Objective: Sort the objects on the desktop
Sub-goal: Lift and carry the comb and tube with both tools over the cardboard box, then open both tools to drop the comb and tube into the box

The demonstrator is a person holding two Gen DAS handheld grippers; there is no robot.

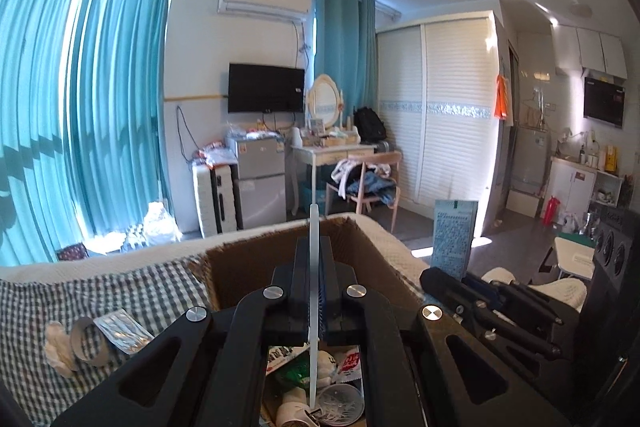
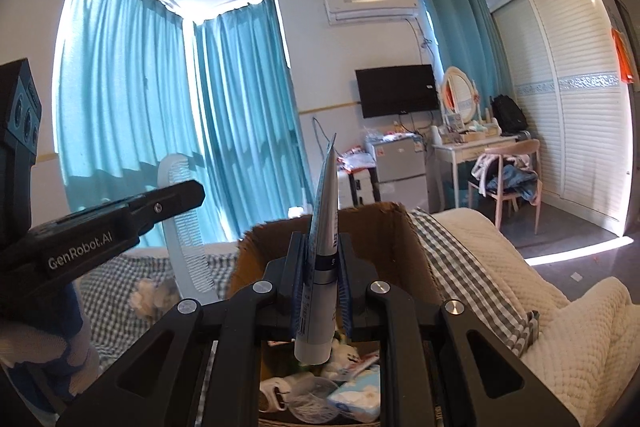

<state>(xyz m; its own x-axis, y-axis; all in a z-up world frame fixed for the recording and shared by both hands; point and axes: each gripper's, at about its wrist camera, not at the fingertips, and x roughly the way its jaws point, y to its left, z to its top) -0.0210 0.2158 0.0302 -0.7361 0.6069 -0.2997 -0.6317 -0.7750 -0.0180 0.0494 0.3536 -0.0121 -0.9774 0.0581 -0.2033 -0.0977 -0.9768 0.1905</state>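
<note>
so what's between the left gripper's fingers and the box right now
In the left wrist view, a white comb, edge-on, is clamped between the left gripper's fingers; it hangs over the open cardboard box.

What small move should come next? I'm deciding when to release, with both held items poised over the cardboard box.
Probably lower both a little, then open. The left gripper is shut on a white comb and the right gripper on a tube. Both hang above the open cardboard box, already holding discarded items.
</note>
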